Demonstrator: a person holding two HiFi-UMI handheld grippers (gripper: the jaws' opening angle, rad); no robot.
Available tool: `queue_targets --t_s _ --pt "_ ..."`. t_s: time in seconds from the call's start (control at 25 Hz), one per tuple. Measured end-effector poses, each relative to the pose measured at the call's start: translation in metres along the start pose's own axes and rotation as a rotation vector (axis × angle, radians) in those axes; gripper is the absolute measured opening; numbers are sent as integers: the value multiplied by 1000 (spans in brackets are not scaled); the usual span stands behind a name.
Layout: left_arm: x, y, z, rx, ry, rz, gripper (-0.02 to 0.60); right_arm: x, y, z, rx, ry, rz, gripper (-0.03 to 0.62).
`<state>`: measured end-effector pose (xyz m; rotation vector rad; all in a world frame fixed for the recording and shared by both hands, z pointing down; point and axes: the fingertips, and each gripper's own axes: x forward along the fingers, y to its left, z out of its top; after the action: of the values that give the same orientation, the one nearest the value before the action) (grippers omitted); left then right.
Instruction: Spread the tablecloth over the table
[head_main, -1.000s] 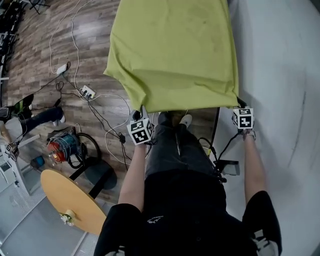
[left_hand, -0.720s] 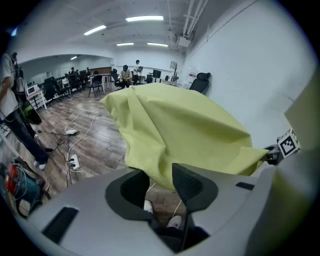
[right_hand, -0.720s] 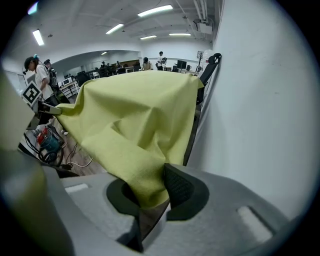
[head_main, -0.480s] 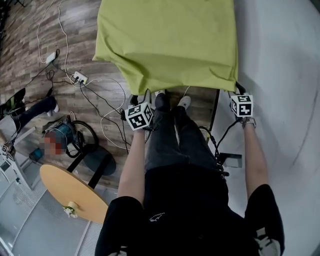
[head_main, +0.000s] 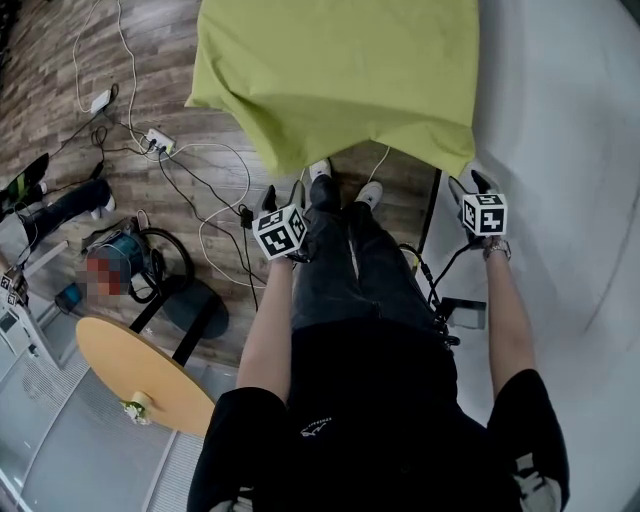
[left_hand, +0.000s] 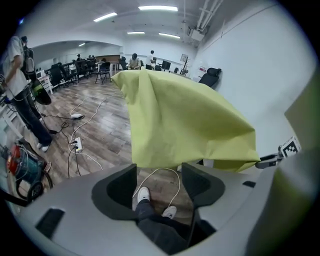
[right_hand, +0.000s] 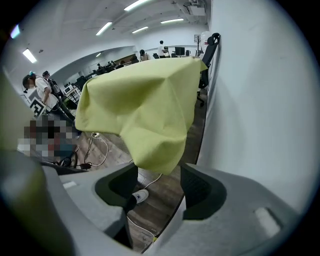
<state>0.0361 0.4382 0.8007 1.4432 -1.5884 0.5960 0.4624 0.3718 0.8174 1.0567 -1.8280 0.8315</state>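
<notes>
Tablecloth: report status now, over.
Left gripper, right gripper: jaws just opened, nothing between them. Tablecloth free, spread flat, near edge hanging down. Cables on floor by the shoes.

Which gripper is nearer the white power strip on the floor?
Left. The left gripper hangs right of the power strip; the right gripper is farther right. Their jaws have just opened, empty.

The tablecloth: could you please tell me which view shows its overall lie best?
The head view: it looks down on the tablecloth, top and hanging front edge. Both gripper views see it low, side-on, mostly hanging corners.
</notes>
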Motion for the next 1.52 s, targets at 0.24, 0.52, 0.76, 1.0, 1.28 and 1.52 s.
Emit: queue_targets --t_s 0.24,0.52,0.76,1.0,1.28,1.52 --pt "-10 -7 0 34 -18 -22 264 -7 13 1 -11 -16 43 250" --pt "-24 -34 33 94 -104 -99 24 -23 44 36 -42 -104 125 221" --pt "-45 -69 68 149 -188 -177 6 -48 60 77 -91 -216 148 6" --pt "-77 -101 104 236 -272 -265 6 -82 82 120 -105 -322 180 6" --pt "-120 -135 150 270 -396 -315 6 -133 97 177 -123 -480 192 6" --pt "-169 -155 190 299 -519 -333 6 -193 107 211 -127 -622 188 6"
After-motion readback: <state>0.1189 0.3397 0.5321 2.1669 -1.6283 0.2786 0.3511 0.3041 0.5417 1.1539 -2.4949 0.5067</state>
